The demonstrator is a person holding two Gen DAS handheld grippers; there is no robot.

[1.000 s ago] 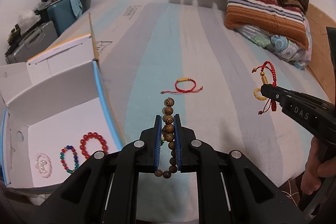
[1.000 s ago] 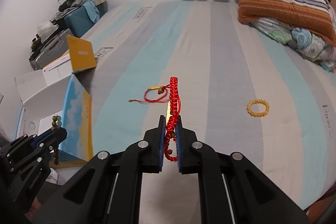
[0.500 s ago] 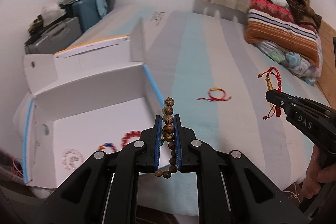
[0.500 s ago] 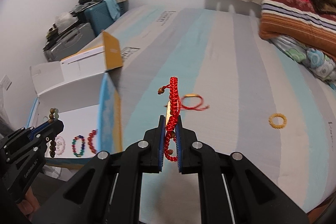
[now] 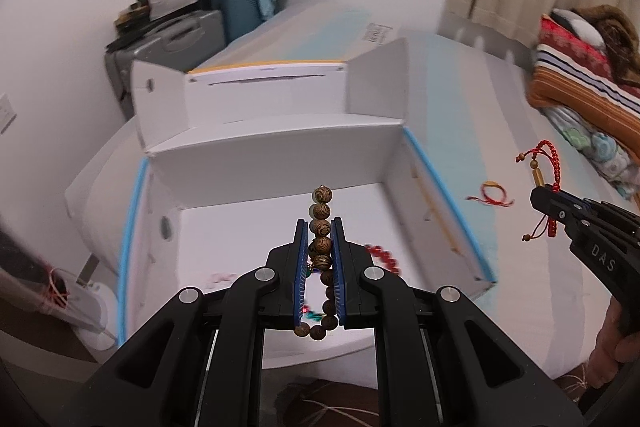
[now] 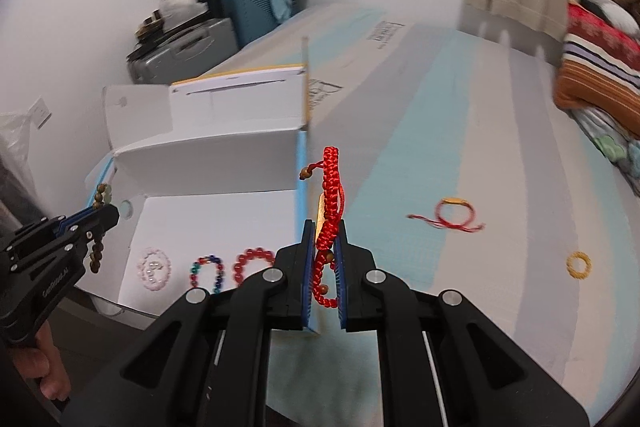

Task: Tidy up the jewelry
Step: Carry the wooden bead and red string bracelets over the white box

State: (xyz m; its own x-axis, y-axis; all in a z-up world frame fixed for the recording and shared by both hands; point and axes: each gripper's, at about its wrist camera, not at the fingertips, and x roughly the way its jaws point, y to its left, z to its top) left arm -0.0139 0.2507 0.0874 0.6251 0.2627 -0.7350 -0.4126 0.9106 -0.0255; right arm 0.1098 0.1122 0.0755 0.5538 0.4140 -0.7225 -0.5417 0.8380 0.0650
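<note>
My left gripper [image 5: 320,227] is shut on a brown wooden-bead bracelet [image 5: 321,211] and hangs over the open white box [image 5: 276,159]. My right gripper [image 6: 325,227] is shut on a red braided cord bracelet [image 6: 332,183] beside the box's blue-edged right wall [image 6: 301,183]. On the box floor lie a pale pink bracelet [image 6: 154,269], a multicoloured bead bracelet [image 6: 206,271] and a red bead bracelet [image 6: 252,263]. A thin red string bracelet [image 6: 454,213] and a yellow bead bracelet [image 6: 579,264] lie on the striped bed [image 6: 460,147].
The box's lid flaps [image 5: 376,83] stand up behind it. Suitcases [image 5: 176,35] piled with clutter sit against the wall at the back left. Striped pillows [image 5: 580,83] and a blanket lie at the far right of the bed. A person's hand [image 5: 608,359] grips the right tool.
Both grippers have swung left toward the white box, each still holding its bracelet. The box now fills the middle of the left wrist view; the loose bracelets on the bed have slid right.
</note>
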